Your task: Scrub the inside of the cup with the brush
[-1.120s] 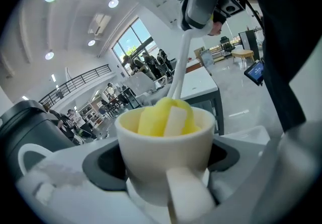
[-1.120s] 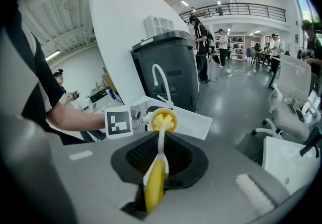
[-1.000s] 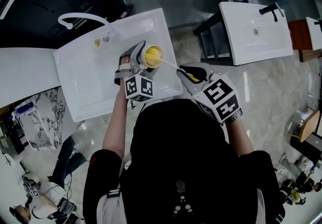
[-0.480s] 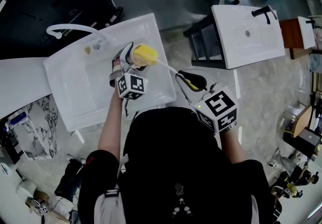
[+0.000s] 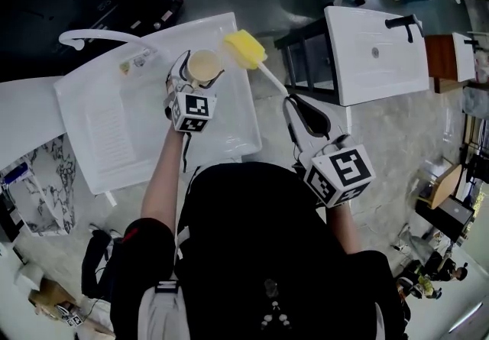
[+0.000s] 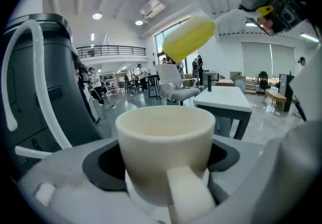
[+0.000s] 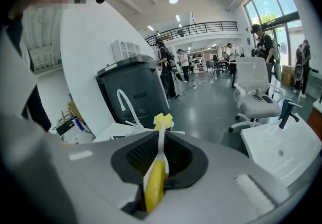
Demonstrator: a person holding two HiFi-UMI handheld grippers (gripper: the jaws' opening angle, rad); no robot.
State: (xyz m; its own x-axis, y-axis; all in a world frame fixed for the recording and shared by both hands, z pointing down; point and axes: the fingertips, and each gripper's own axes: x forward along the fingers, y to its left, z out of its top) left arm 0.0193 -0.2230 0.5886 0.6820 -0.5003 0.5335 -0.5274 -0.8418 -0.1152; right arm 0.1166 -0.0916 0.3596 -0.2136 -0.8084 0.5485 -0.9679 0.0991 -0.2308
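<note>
Left gripper [image 5: 197, 79] is clamped on the cup [image 5: 205, 65] — pads pressed on opposite sides of the wall, mouth up, handle turned toward the gripper's own camera; the cup is held over the rear right part of the white sink basin [image 5: 114, 128], with the curved white faucet [image 5: 92, 35] off to its left. Right gripper [image 5: 294, 111] is closed on the brush [image 5: 273, 79] at its yellow grip; the white shaft runs out from between the jaws to the yellow sponge head [image 5: 244, 50]. The sponge head is outside the cup — just beside the rim, higher and to the right in the left gripper view; no contact is seen. A second white basin [image 5: 382, 48] stands well apart at the right.
</note>
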